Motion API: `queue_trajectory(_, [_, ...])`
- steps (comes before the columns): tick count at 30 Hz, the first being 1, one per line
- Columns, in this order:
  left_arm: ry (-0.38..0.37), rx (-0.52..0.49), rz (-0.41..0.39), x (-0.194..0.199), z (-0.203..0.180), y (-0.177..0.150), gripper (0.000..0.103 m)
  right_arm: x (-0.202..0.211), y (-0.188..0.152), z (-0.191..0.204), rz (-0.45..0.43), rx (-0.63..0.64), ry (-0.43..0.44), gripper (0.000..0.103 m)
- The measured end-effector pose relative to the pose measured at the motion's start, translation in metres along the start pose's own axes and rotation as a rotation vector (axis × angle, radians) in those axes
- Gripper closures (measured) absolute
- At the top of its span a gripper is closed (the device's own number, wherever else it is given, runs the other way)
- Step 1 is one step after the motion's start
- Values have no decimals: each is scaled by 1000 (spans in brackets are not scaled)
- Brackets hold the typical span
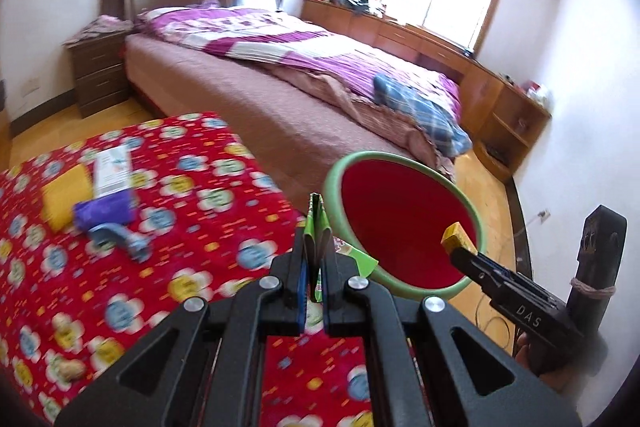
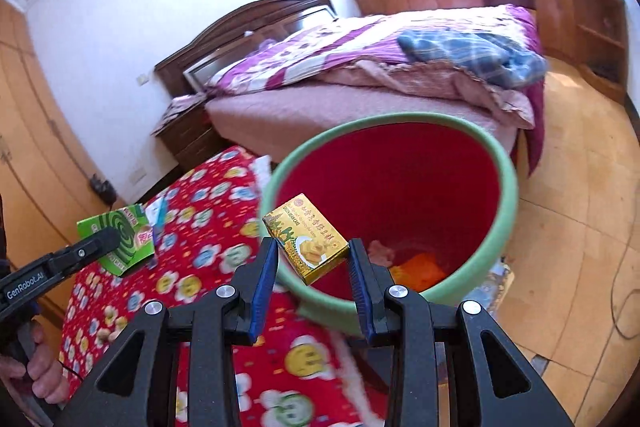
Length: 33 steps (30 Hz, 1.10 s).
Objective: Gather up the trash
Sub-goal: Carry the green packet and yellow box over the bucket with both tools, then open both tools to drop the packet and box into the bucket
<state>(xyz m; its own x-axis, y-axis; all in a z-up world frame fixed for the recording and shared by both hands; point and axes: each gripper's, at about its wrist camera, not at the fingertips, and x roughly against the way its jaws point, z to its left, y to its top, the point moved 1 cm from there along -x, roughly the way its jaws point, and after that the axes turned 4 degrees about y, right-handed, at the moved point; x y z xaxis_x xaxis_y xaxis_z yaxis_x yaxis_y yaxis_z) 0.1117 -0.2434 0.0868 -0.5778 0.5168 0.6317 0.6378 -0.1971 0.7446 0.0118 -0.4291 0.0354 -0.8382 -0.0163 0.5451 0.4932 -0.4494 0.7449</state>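
Red flowered cloth is covering the near worktop (image 1: 168, 187). Left tool (image 1: 316, 259) is pinching a flattened green carton (image 2: 120, 239); right tool (image 2: 312, 259) is clamping a yellow cake box (image 2: 306, 239) over the green-rimmed red bin (image 2: 500, 163). Bed (image 1: 280, 107) is lying beyond.

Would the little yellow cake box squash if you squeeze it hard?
Probably. The small yellow cardboard cake box looks thin-walled, so hard squeezing would likely dent it. The right gripper holds it only by the ends, so it seems light, perhaps empty.
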Motion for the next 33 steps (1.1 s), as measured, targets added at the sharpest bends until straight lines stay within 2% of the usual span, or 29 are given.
queue_trajectory(6, [-43,-56,32,-42,-37,9,100,-7,6,-32,-3,-39,-26,67])
queue_trajectory(14, [-59,-93,88,-98,-69,17,100,-24,12,-58,17,-64,-64,67])
queue_trajectory(16, [-62,-102,90,-102,-73,19,99,-28,13,-61,24,-69,-64,67])
queue_trajectory(18, [-62,-109,93,-106,-75,21,91,-29,14,-63,27,-68,-65,66])
queue_trajectory(20, [-57,-105,98,-107,-74,22,76,-30,15,-64,27,-67,-66,66])
queue_trajectory(22, [-57,-98,93,-107,-74,22,73,-32,17,-66,29,-67,-69,65])
queue_trajectory(33, [-27,-37,99,-93,-53,20,71,-32,16,-59,36,-55,-59,65])
